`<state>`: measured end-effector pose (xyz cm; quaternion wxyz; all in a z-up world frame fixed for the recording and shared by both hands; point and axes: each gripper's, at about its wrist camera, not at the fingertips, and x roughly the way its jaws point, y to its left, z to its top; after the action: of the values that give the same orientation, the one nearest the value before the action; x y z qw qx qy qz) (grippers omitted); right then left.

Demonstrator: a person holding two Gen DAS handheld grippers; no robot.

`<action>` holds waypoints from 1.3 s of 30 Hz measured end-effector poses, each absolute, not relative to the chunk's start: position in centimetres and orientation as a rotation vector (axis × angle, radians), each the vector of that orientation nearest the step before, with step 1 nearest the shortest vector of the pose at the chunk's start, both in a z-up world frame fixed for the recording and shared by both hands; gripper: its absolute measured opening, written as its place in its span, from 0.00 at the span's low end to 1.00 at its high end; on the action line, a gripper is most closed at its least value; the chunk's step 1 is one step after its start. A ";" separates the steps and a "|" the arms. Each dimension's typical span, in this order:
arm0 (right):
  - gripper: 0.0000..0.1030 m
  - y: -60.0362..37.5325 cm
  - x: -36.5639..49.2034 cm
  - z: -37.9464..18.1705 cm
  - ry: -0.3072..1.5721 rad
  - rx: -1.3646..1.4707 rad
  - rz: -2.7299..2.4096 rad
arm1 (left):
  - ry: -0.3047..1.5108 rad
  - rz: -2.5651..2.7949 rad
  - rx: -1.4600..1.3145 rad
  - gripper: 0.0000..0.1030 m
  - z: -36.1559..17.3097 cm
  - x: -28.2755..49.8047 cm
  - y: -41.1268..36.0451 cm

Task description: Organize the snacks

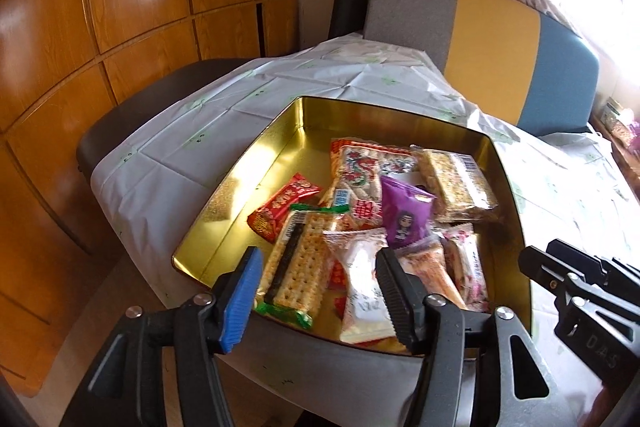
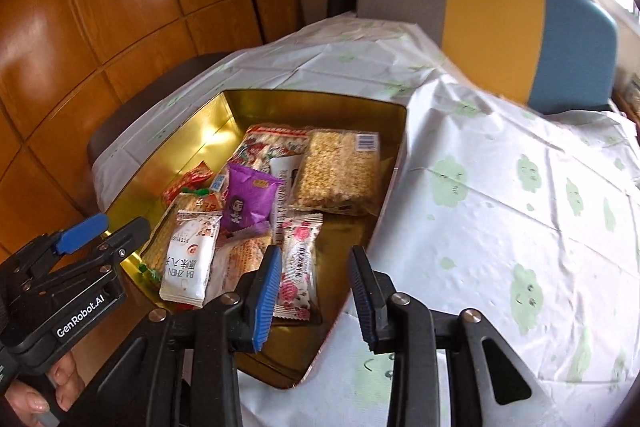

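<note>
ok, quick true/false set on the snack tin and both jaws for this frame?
1. The gold tin holds all visible snacks. True.
2. The purple packet lies on the tablecloth. False: it lies in the tin, on other snacks.
3. The left gripper has its jaws clamped on the cracker pack. False: they stand open, nothing held.
4. The right gripper holds nothing. True.
</note>
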<state>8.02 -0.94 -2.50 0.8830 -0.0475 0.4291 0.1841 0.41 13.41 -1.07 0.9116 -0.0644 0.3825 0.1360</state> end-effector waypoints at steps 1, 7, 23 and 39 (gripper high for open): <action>0.37 -1.1 7.6 -2.4 0.881 -0.093 0.368 | 0.779 0.277 -0.133 0.61 -0.9 0.2 13.2; 0.38 -2.3 5.9 -2.2 0.840 -0.080 0.291 | 0.737 0.262 -0.131 0.69 -0.3 -1.0 12.3; 0.38 -2.3 4.1 -1.7 0.809 -0.095 0.279 | 0.715 0.227 -0.118 0.69 0.2 -2.5 11.7; 0.38 -2.0 4.3 -2.1 0.813 -0.099 0.281 | 0.725 0.231 -0.119 0.69 -0.1 -2.2 11.9</action>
<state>4.27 -1.96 -2.09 0.9077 -0.0480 0.3940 0.1362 -2.24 11.87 -0.12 0.9267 -0.0579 0.3538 0.1126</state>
